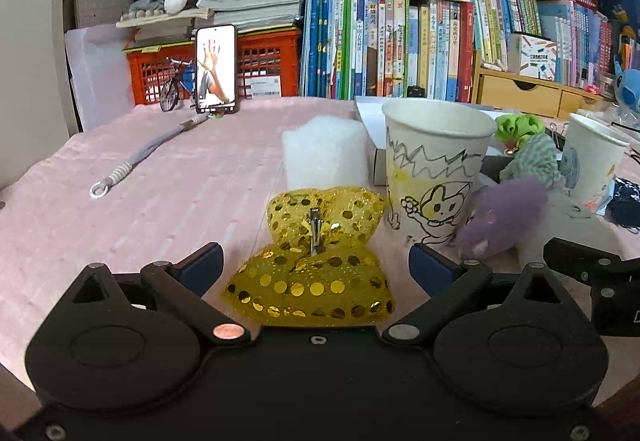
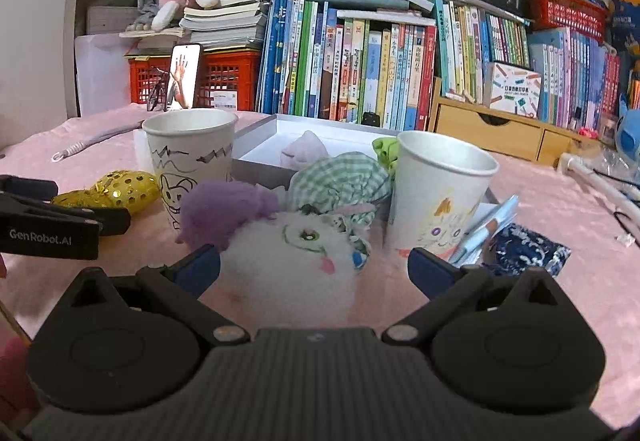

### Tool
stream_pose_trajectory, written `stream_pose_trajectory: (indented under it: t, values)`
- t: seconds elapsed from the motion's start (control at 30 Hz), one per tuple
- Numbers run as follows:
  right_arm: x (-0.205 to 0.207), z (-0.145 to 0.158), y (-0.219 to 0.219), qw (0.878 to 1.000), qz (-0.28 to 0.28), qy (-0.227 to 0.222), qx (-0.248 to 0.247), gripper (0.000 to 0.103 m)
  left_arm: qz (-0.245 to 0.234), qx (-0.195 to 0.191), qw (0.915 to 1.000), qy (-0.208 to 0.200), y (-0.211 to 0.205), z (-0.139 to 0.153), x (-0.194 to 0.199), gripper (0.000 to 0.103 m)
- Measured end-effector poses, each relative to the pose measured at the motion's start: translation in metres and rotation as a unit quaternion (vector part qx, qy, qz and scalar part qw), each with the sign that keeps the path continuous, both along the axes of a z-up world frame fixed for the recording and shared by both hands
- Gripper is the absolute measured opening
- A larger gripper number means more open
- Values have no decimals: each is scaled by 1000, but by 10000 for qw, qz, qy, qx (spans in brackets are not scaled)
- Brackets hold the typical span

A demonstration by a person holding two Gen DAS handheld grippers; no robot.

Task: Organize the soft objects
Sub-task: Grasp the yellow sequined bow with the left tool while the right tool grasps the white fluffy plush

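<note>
A gold sequined bow point(image 1: 312, 261) with a metal clip lies on the pink cloth between the wide-apart fingers of my left gripper point(image 1: 316, 265), which is open. The bow point(image 2: 120, 187) shows at the left of the right wrist view. A white fluffy plush point(image 2: 296, 265) with a drawn face and a purple tuft point(image 2: 224, 213) sits between the fingers of my right gripper point(image 2: 314, 269), also open. Behind it lies a green checked cloth piece point(image 2: 340, 177). A white shallow box point(image 2: 264, 145) holds a pale soft item point(image 2: 304, 151). A white foam block point(image 1: 324, 157) stands behind the bow.
Two drawn-on paper cups point(image 2: 192, 157) point(image 2: 436, 193) stand among the soft things. A grey lanyard point(image 1: 148, 153), a phone on a stand point(image 1: 216, 69), a blue patterned pouch point(image 2: 524, 249), a lime green cloth point(image 1: 520, 127) and a wall of books point(image 1: 400, 41) surround the table.
</note>
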State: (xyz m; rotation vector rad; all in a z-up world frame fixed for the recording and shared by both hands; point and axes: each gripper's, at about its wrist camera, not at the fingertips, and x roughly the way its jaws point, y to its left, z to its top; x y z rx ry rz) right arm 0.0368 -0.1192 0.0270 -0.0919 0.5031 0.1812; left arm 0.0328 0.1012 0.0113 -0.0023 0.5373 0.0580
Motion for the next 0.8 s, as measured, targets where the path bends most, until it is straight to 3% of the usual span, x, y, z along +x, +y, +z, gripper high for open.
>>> stream_pose_trajectory:
  t: [0.57, 0.67, 0.73, 0.8]
  values:
    - [10, -14, 8, 9997, 32, 242, -23, 94, 138, -35, 9997, 200, 2, -16, 14, 89]
    - [11, -15, 9, 9996, 81, 287, -6, 89, 162, -22, 9997, 185, 2, -16, 14, 85]
    - [10, -15, 9, 9994, 132, 310, 11, 82, 176, 7, 9997, 158, 1, -15, 13, 73]
    - [9, -16, 11, 9994, 167, 300, -28, 79, 178, 35, 9997, 142, 2, -15, 12, 68]
